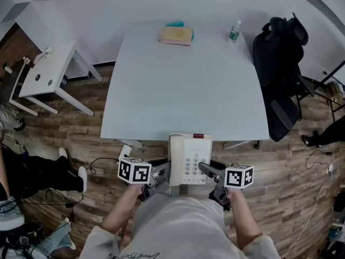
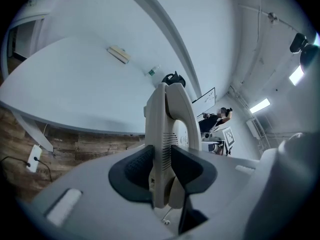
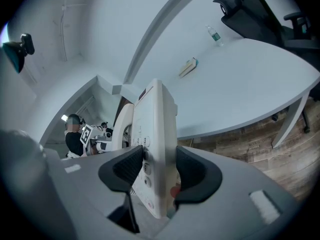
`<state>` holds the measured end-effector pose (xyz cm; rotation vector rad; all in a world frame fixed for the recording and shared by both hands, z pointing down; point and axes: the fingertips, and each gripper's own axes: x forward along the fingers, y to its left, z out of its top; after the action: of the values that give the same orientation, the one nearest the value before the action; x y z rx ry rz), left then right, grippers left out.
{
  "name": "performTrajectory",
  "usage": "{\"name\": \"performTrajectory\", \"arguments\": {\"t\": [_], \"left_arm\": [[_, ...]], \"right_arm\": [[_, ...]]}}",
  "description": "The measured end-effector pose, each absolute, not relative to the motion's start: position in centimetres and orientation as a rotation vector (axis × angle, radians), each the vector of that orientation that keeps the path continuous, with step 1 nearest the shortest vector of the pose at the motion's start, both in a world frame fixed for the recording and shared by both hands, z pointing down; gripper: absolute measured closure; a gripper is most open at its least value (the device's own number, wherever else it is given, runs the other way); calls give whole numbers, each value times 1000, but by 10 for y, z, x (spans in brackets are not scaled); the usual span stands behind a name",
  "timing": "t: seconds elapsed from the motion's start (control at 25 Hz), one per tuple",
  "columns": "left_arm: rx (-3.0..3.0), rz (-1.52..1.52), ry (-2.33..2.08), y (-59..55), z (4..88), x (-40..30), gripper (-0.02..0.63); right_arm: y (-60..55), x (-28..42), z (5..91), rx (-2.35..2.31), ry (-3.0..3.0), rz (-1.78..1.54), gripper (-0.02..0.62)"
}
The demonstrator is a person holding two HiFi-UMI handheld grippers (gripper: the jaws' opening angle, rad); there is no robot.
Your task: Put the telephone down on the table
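Phone: white desk telephone [image 1: 188, 159] with the handset on its left side and the keypad facing up. It's held in the air between the two grippers, right at the near edge of the surface, not lying on it.
Left gripper [image 1: 163, 174]: jaws clamped on the handset side of the phone, one dark pad on each face of that edge. In the left gripper view the phone shows edge-on.
Right gripper [image 1: 208, 170]: jaws pinching the keypad side, one pad on the button face and the other on the underside.
Surface [image 1: 161, 101]: big pale table running away from the phone toward the wall.
On the surface: a tan book [image 1: 176, 35] with a small teal thing [image 1: 174, 24] just behind it, plus a clear bottle [image 1: 234, 31] off to the right. All three sit at the far edge, well apart from the phone.
Right of the surface: a black office chair [image 1: 280, 63] tucked against the right side.
Left of the surface: a small white side table [image 1: 48, 72] on the wood floor.
Floor: a white power strip [image 1: 125, 151] with a black cable, just under the near edge and left of the phone.
Other people: somebody's legs at the far left [image 1: 32, 171].
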<state>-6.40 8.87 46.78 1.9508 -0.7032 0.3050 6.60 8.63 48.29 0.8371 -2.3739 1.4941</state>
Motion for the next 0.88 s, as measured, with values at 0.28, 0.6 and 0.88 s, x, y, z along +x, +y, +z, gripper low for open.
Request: {"name": "performTrajectory", "arguments": {"t": [0.28,0.6,0.88], "left_arm": [[1959,317,-685,50,467,-78,476],[1971,324,-677,-3,465,-105,476],[1984,327,-666,-37,461,-123,476]], "right_arm": [[49,51,480,872,-2381,1497,377],[-3,26,476,898,-2390,1473,377],[-35,7,471,912,-2399,1472,377]]}}
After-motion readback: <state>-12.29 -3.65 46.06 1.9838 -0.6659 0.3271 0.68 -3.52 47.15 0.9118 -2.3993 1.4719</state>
